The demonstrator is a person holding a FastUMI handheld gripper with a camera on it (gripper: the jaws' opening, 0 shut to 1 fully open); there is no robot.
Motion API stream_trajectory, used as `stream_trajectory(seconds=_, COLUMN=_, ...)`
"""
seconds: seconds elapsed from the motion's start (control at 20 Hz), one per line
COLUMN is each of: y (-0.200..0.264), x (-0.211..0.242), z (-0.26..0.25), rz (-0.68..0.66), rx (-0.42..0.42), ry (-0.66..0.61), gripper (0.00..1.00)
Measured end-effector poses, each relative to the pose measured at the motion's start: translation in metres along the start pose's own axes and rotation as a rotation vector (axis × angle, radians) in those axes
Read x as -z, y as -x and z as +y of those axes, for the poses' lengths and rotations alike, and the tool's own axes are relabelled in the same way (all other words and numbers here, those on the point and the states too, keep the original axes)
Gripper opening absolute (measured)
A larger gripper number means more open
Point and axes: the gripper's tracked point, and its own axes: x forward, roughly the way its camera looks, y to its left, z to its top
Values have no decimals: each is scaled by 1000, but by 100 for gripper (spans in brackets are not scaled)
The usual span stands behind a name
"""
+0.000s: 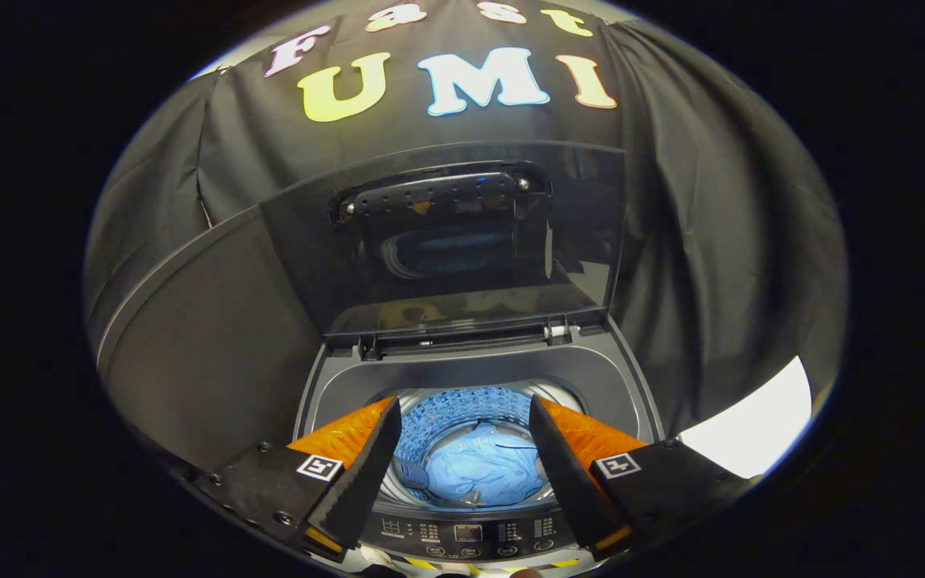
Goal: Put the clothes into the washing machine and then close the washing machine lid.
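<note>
With the blue clothes [482, 474] already down in the drum, the gripper [469, 449] hangs open and empty; reach far for the raised lid [462, 241], pulling it down gently.

The clothes [480, 474] lie in the washing machine [478, 385] drum, lower centre of the frame, between the parted gripper [462, 417] fingers; the lid [446, 241] stands upright behind.

Tongs [462, 437] spread wide; fingers [366, 466] empty
</note>
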Motion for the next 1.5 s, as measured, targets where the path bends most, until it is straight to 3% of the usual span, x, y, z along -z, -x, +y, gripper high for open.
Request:
stream_trajectory(seconds=0.8, y=48, x=-151, z=31, rz=-371, rx=-6, ry=139, gripper=98)
stream_trajectory(seconds=1.5, y=-7, x=-226, z=44, rz=-451, rx=-17, ry=108, gripper=99)
